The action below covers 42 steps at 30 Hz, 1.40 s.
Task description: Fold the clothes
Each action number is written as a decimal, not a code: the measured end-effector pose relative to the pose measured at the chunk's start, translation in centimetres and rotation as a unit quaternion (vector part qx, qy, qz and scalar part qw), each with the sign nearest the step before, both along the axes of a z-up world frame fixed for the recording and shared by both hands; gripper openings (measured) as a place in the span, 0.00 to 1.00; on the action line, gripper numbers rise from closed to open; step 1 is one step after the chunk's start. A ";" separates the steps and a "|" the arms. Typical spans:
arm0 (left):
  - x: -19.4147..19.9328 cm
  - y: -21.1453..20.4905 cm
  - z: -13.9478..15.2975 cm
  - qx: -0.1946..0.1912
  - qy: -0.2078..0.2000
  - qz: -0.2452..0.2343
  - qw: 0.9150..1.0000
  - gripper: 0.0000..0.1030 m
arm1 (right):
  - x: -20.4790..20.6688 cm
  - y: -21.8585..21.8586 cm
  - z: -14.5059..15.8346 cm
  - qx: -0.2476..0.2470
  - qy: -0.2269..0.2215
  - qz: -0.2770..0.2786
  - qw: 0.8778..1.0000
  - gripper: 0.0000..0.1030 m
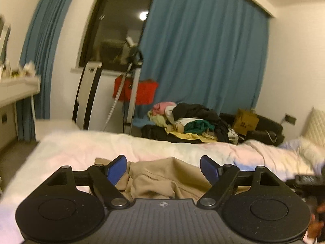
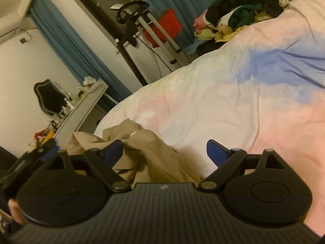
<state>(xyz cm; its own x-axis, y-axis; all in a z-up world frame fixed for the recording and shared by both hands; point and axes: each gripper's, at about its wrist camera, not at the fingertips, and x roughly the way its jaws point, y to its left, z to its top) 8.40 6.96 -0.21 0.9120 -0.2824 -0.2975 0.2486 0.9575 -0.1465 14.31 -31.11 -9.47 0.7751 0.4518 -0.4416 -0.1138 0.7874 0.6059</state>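
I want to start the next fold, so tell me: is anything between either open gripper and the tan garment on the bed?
Nothing visible. The tan garment lies crumpled on the bedspread directly ahead of the left gripper and the right gripper; both are open, and no other item lies between them and the cloth.

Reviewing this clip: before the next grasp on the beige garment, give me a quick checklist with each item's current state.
1. Left gripper open, nothing pinched: ok.
2. Right gripper open, nothing pinched: ok.
3. Beige garment lying flat for folding: not ok, it is bunched and creased.
4. Garment within the left gripper's span: ok, the cloth lies between the blue pads.
5. Free bedspread beside the garment to spread it on: ok.
6. A hem or corner to grasp: cannot tell, the edges are lost in the folds.
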 end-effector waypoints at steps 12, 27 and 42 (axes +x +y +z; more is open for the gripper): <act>-2.3 -15.7 -7.0 0.307 -0.025 -0.087 0.947 0.69 | -2.0 -1.3 -0.9 -0.008 0.028 -0.045 0.999 0.88; -3.2 -16.1 -6.6 0.267 -0.127 -0.011 0.955 0.02 | -2.0 0.2 -1.0 -0.039 0.007 -0.033 0.999 0.88; -5.5 -11.2 -0.5 0.076 -0.134 -0.034 0.987 0.01 | -6.0 11.7 2.2 -0.267 -0.209 0.054 0.939 0.88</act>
